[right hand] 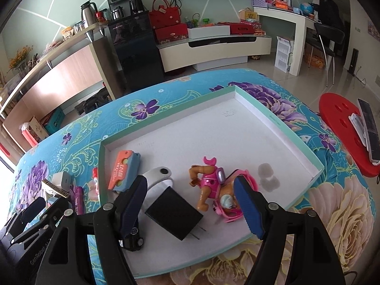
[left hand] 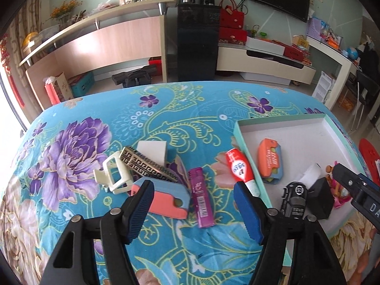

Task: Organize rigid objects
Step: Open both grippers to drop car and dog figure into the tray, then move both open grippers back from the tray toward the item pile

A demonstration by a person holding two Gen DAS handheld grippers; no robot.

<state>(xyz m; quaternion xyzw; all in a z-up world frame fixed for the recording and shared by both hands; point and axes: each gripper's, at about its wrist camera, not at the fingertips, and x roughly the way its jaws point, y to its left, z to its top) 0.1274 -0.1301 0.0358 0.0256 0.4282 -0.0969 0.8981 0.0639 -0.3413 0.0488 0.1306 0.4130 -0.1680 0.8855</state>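
My left gripper (left hand: 192, 186) hangs open over the floral cloth, with nothing between its pads. Below it lie a purple lighter (left hand: 201, 201) and an orange and blue box (left hand: 166, 201). Nearby are a red and white tube (left hand: 239, 168), a white clip (left hand: 114, 175) and a patterned bar (left hand: 147, 166). My right gripper (right hand: 191, 182) stands open above the white tray (right hand: 285, 128), holding nothing. In the tray are a pink toy dog (right hand: 209, 185), a black charger (right hand: 173, 216), an orange box (right hand: 121, 173), a white object (right hand: 159, 178) and a black toy car (right hand: 133, 237).
A white block (left hand: 154, 149) sits behind the patterned bar. A red stool (right hand: 339, 123) with a phone (right hand: 370, 130) on it stands right of the table. The far half of the tray floor (right hand: 237, 130) is bare. The cloth drops off at the table's far edge (left hand: 166, 87).
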